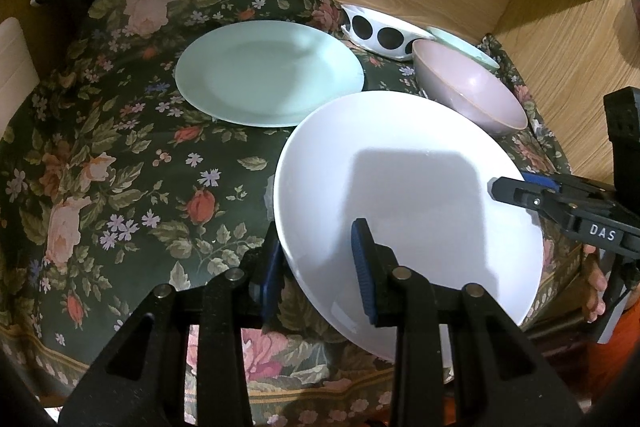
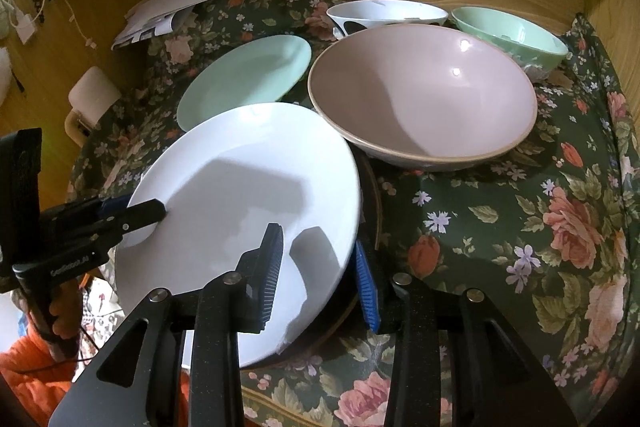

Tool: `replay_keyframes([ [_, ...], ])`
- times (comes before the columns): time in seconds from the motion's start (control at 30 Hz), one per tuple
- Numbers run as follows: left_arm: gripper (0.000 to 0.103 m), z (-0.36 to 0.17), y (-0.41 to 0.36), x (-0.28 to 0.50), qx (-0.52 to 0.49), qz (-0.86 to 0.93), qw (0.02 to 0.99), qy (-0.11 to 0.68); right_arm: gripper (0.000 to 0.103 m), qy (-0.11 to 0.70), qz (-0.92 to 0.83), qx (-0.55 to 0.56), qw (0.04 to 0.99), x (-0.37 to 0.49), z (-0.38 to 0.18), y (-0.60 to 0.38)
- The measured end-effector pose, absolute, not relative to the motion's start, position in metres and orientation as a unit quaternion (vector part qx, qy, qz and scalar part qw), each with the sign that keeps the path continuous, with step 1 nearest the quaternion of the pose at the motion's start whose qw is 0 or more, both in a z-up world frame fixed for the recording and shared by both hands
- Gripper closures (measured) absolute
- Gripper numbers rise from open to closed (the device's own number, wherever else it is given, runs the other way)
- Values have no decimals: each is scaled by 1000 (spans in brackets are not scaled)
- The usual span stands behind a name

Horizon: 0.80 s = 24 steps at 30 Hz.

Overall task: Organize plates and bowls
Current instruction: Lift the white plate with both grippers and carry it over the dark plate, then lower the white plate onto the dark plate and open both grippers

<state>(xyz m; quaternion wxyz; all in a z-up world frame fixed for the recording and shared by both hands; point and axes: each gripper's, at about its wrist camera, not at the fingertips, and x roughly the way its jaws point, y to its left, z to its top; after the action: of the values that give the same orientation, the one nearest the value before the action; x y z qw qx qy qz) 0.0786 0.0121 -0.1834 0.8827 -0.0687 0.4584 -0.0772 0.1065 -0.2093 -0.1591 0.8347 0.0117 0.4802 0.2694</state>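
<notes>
While my left tongs [image 1: 318,269] and right tongs [image 2: 318,273] straddle, unclamped, opposite rims of the white plate [image 1: 408,195] at the desk's [image 1: 120,167] near edge, it looks stiff, slippery, breakable.

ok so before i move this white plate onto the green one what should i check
1. Left gripper straddles the white plate rim: ok
2. Right gripper straddles the opposite rim: ok
3. Both grips firm: cannot tell
4. Green plate bare on top: ok
5. Gap to the pink bowl: cannot tell, it looks very close
6. Dark round edge under the white plate: cannot tell what it is
</notes>
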Motion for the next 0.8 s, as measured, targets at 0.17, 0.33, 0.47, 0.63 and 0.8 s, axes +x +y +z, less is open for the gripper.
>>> replay_keyframes([
  [0.17, 69, -185, 11, 83, -63, -79, 882, 460, 71, 483, 269, 11, 833, 104, -157, -212],
  [0.33, 69, -185, 10, 84, -58, -79, 883, 459, 71, 483, 268, 8, 833, 101, -156, -213],
  [0.47, 69, -185, 9, 85, -51, -77, 885, 456, 71, 480, 263, -8, 837, 98, -154, -210],
  [0.63, 69, -186, 8, 85, -45, -79, 885, 456, 71, 473, 245, -40, 845, 96, -153, -206],
  [0.8, 69, -179, 9, 83, -42, -80, 892, 442, 70, 470, 240, -38, 849, 98, -150, -214],
])
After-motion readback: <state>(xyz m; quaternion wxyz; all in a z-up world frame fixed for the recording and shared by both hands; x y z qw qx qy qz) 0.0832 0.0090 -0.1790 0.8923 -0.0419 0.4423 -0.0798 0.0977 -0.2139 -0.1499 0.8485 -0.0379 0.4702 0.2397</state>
